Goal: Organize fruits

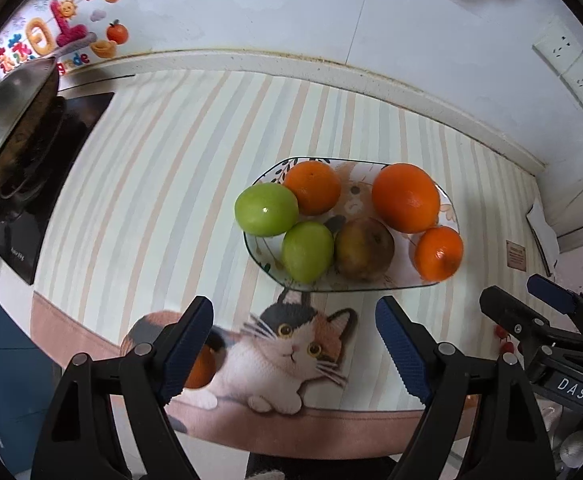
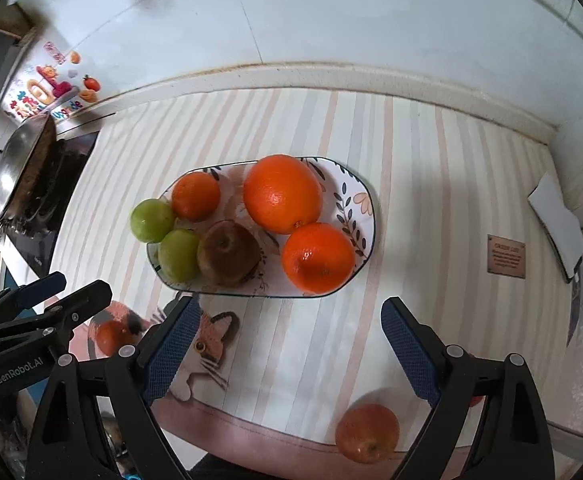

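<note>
A patterned oval plate (image 1: pixel 449 216) (image 2: pixel 355 204) on the striped mat holds two green fruits (image 1: pixel 266 209) (image 1: pixel 307 251), a brown fruit (image 1: pixel 364 249) and three oranges (image 1: pixel 406 197) (image 1: pixel 312 187) (image 1: pixel 438 254). A loose orange (image 1: pixel 199 368) (image 2: pixel 109 336) lies on the mat behind my left gripper's left finger. A red apple (image 2: pixel 367 432) lies near the mat's front edge, below my right gripper. My left gripper (image 1: pixel 294 340) is open and empty in front of the plate. My right gripper (image 2: pixel 291 344) is open and empty, also short of the plate.
A wok (image 1: pixel 15 120) sits on a black stove (image 1: pixel 23 240) at the left. The tiled wall (image 1: pixel 291 8) runs behind the counter, with sockets (image 1: pixel 571 64) at the right. A white board (image 2: pixel 555 220) leans at the right edge. The mat shows a cat picture (image 1: pixel 291 356).
</note>
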A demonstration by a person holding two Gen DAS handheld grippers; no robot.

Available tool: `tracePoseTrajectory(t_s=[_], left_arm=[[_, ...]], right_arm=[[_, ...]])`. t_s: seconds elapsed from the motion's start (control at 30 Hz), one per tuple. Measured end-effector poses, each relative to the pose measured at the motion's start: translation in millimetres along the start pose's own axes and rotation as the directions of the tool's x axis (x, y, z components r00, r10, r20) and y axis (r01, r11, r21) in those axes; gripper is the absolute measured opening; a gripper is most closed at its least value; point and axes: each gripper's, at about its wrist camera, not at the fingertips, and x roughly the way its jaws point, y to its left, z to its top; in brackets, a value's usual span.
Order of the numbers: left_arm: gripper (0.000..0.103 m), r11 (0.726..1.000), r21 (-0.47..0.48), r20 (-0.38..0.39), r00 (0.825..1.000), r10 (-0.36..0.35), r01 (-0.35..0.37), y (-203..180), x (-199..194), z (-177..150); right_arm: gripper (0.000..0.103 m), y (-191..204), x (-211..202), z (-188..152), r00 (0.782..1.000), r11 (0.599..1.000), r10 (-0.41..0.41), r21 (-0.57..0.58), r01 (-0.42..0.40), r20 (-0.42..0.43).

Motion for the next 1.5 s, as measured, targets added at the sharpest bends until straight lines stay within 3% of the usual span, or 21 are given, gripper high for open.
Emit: tracePoseTrajectory(t_s=[0.33, 0.6, 0.87, 0.97, 1.13, 1.27, 1.4, 1.47, 1.5], left_arm=[[0.083, 1.000, 0.012, 0.108, 0.994, 0.019, -0.020, -14, -54, -29], [0.083, 1.000, 0.015, 0.153, 0.988, 0.007, -0.010, -21, -82, -46], [0.083, 1.000, -0.006, 0.169, 0.986, 0.009, -0.008, -20, -91, -56], [0.083, 0.999, -0.024, 0.154, 0.987, 0.037, -0.034, -14, -83, -60], [0.083, 0.995, -0.067, 0.099, 0.992, 0.082, -0.075, 4, -55, -69], [0.083, 0.989, -0.103, 0.030, 0.994, 0.110, -0.106, 21, -26, -79], [0.083, 0.982, -0.149, -0.049, 0.993, 0.112, -0.118, 41, 2, -87], [0.083, 0.978, -0.166, -0.071, 0.991, 0.116, -0.127, 48, 12, -90], [0.083, 0.975, -0.178, -0.087, 0.989, 0.120, -0.134, 54, 19, -92]], right_arm=[[0.094, 12, -54, -26, 0.996, 0.999, 0.030, -0.046, -0.026, 0.082], [0.094, 20, -91, -44, 0.990, 0.997, 0.033, -0.080, -0.021, 0.140], [0.094, 10, -106, -57, 0.986, 0.997, 0.073, -0.028, -0.070, 0.152], [0.094, -10, -93, -60, 0.992, 0.997, 0.059, 0.033, -0.063, 0.111], [0.094, -47, -35, -77, 0.998, 0.992, 0.033, 0.124, -0.026, -0.049], [0.094, -73, 24, -100, 0.980, 0.979, 0.023, 0.201, 0.017, -0.197], [0.094, -90, 63, -116, 0.964, 0.966, 0.018, 0.255, 0.053, -0.267], [0.088, -94, 76, -122, 0.958, 0.961, 0.027, 0.273, 0.055, -0.287], [0.078, -94, 82, -124, 0.954, 0.960, 0.029, 0.273, 0.056, -0.298]])
